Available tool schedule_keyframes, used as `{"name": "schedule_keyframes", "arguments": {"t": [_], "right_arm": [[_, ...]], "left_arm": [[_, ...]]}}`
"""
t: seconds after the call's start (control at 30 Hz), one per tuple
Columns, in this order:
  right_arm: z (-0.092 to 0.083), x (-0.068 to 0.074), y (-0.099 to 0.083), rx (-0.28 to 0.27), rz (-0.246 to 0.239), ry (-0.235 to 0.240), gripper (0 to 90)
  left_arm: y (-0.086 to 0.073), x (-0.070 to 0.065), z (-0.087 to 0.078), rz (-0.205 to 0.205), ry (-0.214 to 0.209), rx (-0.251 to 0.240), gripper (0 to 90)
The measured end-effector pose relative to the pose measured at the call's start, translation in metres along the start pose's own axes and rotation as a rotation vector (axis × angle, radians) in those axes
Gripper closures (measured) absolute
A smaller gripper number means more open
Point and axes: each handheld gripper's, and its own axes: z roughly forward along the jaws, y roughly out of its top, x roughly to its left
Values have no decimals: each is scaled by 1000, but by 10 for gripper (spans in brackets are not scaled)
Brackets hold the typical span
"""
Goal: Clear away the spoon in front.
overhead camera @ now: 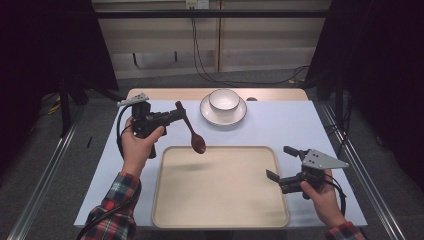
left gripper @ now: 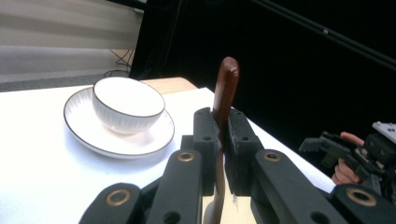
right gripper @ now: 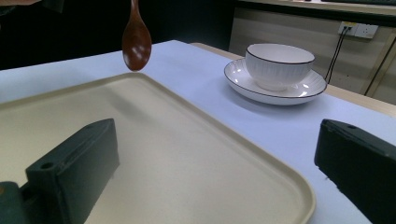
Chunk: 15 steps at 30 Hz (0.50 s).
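I am holding the brown spoon [overhead camera: 191, 129] clamped in the left gripper [overhead camera: 176, 114], bowl end hanging over the tray [overhead camera: 220, 220]; right gripper [overhead camera: 283, 164] is resting with jaws apart.

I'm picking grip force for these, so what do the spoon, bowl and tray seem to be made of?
Spoon: probably wood, dark red-brown with a lacquer-like gloss; highlights show on its bowl end.
Bowl: likely glazed ceramic, white and shiny with a dark rim line and fine ribbing.
Tray: probably plastic, beige and matte, with a smooth rounded rim; painted wood can't be ruled out.
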Motion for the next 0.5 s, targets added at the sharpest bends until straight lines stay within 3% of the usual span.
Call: {"name": "schedule_keyframes", "arguments": {"t": [0.5], "right_arm": [[1, 0, -1, 4, -11, 3, 0]], "left_arm": [[-13, -8, -10, 20, -17, 32, 845]]}}
